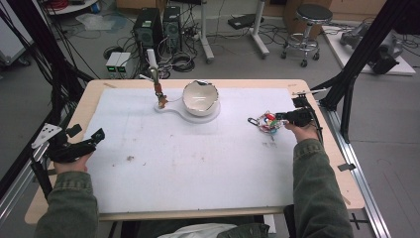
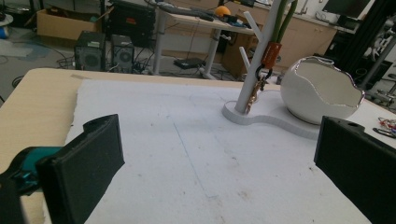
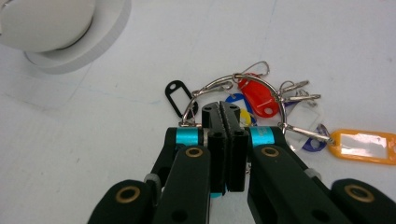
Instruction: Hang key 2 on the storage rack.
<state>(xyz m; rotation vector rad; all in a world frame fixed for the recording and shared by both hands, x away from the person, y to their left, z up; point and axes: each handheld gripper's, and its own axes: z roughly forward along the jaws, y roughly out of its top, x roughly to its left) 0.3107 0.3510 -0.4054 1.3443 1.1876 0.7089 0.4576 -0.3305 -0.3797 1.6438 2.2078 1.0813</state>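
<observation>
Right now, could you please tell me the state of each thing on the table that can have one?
Left tongs: open, nothing between them, low over the mat.
Right tongs: shut on the key ring.
Key ring: its coloured tags fanned out over the white mat.
Eggshell bowl: upright on its base.
Branch stand: upright, an orange tag hanging on it.

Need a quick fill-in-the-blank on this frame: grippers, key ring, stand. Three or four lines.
1. The right gripper has its jaws ____ over the ring of key tags.
2. The left gripper has its jaws ____, with nothing between them.
3. The cracked-egg bowl is coloured ____.
4. On the tree-shaped stand hangs a tag coloured ____.

Missing words: shut; open; white; orange
</observation>
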